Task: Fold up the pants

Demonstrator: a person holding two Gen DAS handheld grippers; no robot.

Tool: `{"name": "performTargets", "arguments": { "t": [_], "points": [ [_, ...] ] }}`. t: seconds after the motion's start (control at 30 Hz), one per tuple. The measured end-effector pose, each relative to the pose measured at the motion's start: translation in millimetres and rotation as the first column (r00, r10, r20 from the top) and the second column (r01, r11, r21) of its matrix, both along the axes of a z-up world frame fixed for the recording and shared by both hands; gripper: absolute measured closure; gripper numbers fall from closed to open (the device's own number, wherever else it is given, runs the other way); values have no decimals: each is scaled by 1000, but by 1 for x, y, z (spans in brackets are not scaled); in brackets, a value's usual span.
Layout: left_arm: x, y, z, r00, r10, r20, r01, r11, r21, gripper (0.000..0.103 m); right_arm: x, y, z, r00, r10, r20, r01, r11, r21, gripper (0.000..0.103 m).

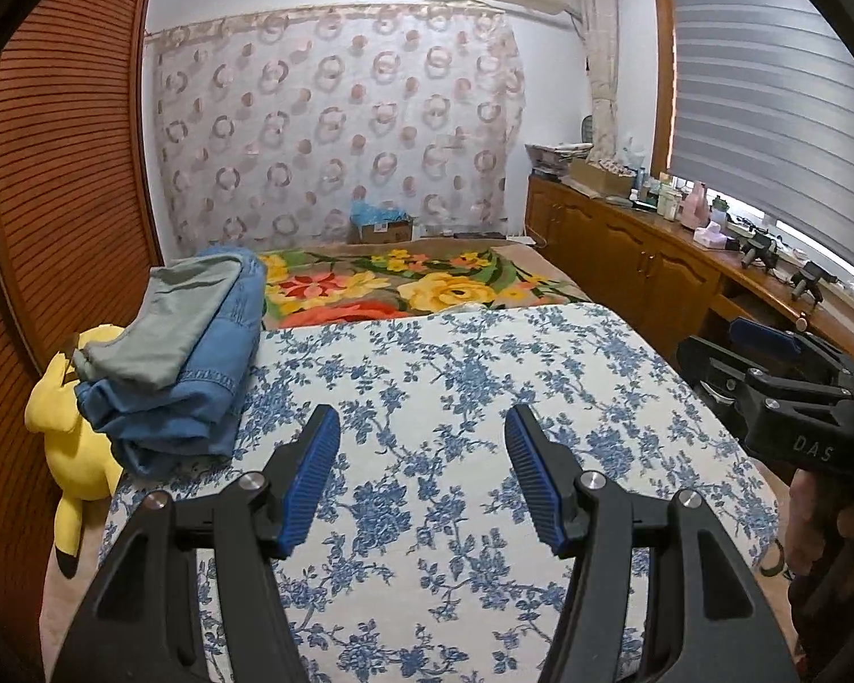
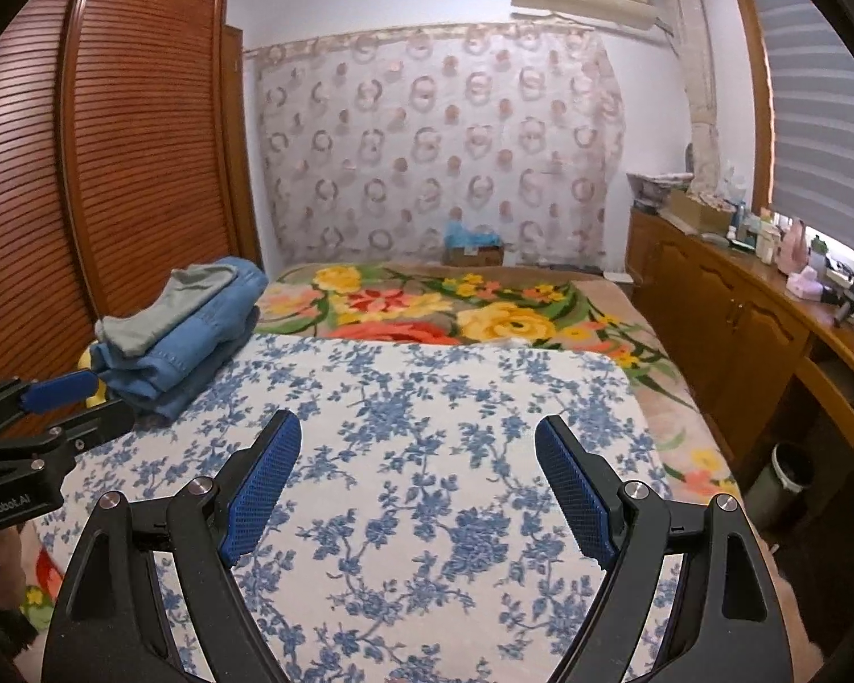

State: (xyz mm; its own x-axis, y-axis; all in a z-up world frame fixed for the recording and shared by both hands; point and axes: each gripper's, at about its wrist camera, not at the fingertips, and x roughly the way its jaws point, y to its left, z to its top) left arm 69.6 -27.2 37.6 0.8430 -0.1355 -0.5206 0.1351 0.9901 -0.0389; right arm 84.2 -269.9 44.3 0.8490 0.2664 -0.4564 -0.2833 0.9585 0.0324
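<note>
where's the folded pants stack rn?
The folded pants stack sits on the bed's left edge in both views, beside the wardrobe, with the yellow plush toy just below-left.

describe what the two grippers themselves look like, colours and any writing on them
Both are matte black plastic with silver pivot bolts and ribbed blue finger pads. The left gripper carries white "GenRobot.AI" lettering on its body, seen from the right wrist view. The right gripper shows "DAS" lettering on its side. No cables visible.

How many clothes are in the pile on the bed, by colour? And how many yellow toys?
Grey folded garment: 1
Blue denim folded garments: 2, as far as the layers show
Yellow plush toy: 1
Total: 4 things, all at the left edge of the bed; both grippers are open and empty.
</note>
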Motion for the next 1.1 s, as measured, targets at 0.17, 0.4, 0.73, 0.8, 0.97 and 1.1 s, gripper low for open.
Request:
{"name": "performTargets", "arguments": {
  "t": [0.17,0.4,0.73,0.8,0.97,1.1],
  "points": [
    [-8,-4,15,999,3,39,-3,1000,-2,43,-9,-6,11,1000,-7,30,7,1000,9,17],
    [-26,-7,33,996,10,91,-11,1000,11,43,-21,-9,30,997,-10,81,8,999,32,17],
    [-39,1,45,990,32,138,-33,999,10,43,-31,-6,38,993,-16,121,11,999,41,17],
    [-39,4,45,990,37,138,-39,999,7,43,-32,-5,38,992,-15,123,10,999,38,17],
    [-37,7,46,989,47,139,-47,999,0,43,-32,-2,38,992,-17,125,13,999,33,16],
    [-39,7,45,989,48,139,-48,999,0,43,-32,-2,38,992,-18,124,13,999,34,16]
  ]
}}
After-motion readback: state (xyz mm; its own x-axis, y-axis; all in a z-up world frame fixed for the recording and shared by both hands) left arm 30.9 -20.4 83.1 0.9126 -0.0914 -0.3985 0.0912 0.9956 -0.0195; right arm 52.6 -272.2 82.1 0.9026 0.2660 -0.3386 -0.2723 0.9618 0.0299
